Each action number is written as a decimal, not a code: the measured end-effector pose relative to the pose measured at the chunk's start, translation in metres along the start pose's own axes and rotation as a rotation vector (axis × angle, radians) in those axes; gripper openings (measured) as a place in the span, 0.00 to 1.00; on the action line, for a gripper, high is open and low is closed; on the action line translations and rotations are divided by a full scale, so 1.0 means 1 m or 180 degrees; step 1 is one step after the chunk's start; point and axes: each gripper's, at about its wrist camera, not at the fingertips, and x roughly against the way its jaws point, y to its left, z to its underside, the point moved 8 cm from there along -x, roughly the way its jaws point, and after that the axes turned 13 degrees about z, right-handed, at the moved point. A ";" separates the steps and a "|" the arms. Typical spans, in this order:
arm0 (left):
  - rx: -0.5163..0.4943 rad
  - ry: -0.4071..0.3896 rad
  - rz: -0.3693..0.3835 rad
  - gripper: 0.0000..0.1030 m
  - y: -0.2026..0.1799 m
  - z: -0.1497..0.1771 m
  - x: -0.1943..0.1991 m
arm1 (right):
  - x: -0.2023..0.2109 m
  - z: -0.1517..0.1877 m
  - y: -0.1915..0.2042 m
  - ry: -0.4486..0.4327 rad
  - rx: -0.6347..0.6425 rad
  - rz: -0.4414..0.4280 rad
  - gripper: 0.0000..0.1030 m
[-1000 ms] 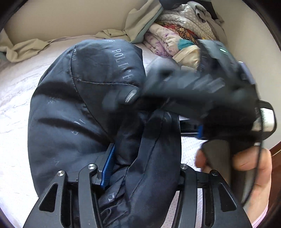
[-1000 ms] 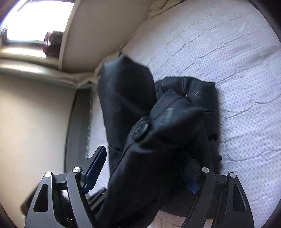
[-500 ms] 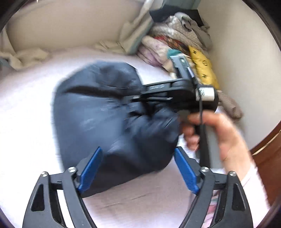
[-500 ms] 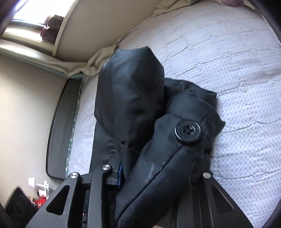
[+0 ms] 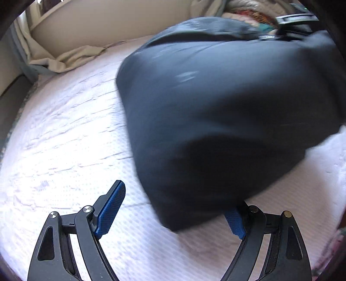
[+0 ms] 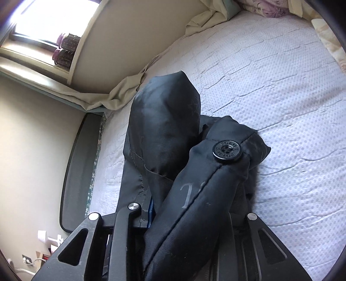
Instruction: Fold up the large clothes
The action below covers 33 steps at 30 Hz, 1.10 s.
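- Dark padded jacket (image 6: 173, 151) lies bunched on the bed (image 6: 270, 86), toward the edge nearest both cameras; the far mattress corner holds other laundry.
- Right gripper (image 6: 190, 218): fingers are closing, drawn narrow on a thick roll of the jacket, the part carrying the button (image 6: 227, 150). Cloth fills the gap; pads are hidden by it.
- Left gripper (image 5: 173, 213): fingers spread wide, gripping nothing. The left blue pad (image 5: 111, 208) stands clear over bare sheet; the right pad is partly covered by the jacket's lower bulge. Whether that pad touches the cloth, cannot tell.
- Left view is motion-blurred, so the jacket's outline there is rough.
- Risk: only one gripper has the jacket. Padded, slick-looking fabric in a thick roll could creep out of the narrow pinch, and the bundle would flop open.
- Risk: the unheld bulge may sag or unroll toward the bed's near edge while the left fingers are free.
- Risk: if the left fingers shut here they could catch the sheet along with the jacket, or take too many layers.
- Risk: the button sits close to the right fingers' line; a shift could snag it.
- Count: jacket, one. Button showing, one. Grippers, two. Blue pads visible, two in the left view. Beige cloth (image 6: 121, 95) crumpled at the bed's far edge by the wall, one. Pile of mixed clothes (image 5: 248, 13) at the far corner, one pile; items in it not countable.
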 end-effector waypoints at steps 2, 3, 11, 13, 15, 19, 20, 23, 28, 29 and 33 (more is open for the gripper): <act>0.0048 0.0073 0.0021 0.87 0.008 0.006 -0.008 | 0.002 -0.001 -0.009 -0.0021 -0.0019 0.0077 0.20; 0.0071 0.0109 0.0045 0.87 0.010 0.007 -0.012 | 0.002 -0.001 -0.012 -0.0025 -0.0011 0.0110 0.20; 0.0118 0.0196 0.0275 0.87 0.018 0.004 -0.022 | -0.016 0.006 -0.043 0.0010 0.0078 0.0316 0.22; 0.0072 0.0212 0.0345 0.82 0.015 0.006 -0.009 | -0.017 0.005 -0.046 0.0009 0.0052 0.0257 0.23; -0.0005 0.0170 0.0423 0.81 0.006 0.008 0.009 | -0.016 0.004 -0.048 0.0005 0.0071 0.0248 0.23; -0.0140 -0.0121 0.0680 0.81 -0.015 -0.002 0.057 | -0.015 0.004 -0.048 0.0007 0.0066 0.0229 0.24; -0.0140 -0.0204 0.0727 0.81 -0.019 -0.005 0.066 | -0.015 0.004 -0.047 0.0008 0.0060 0.0222 0.25; -0.0107 -0.0552 0.0853 0.81 -0.033 -0.036 0.096 | -0.016 0.007 -0.050 0.0012 0.0007 0.0172 0.28; -0.0092 -0.0412 0.0825 0.81 -0.051 -0.073 0.078 | -0.019 0.012 -0.057 0.0064 -0.0139 0.0049 0.31; -0.0088 -0.0282 0.0845 0.80 -0.055 -0.073 0.067 | -0.019 0.014 -0.059 0.0088 -0.0157 0.0045 0.31; -0.0207 -0.0101 0.0618 0.82 -0.061 -0.065 0.041 | -0.013 0.018 -0.071 0.0184 -0.0167 0.0217 0.57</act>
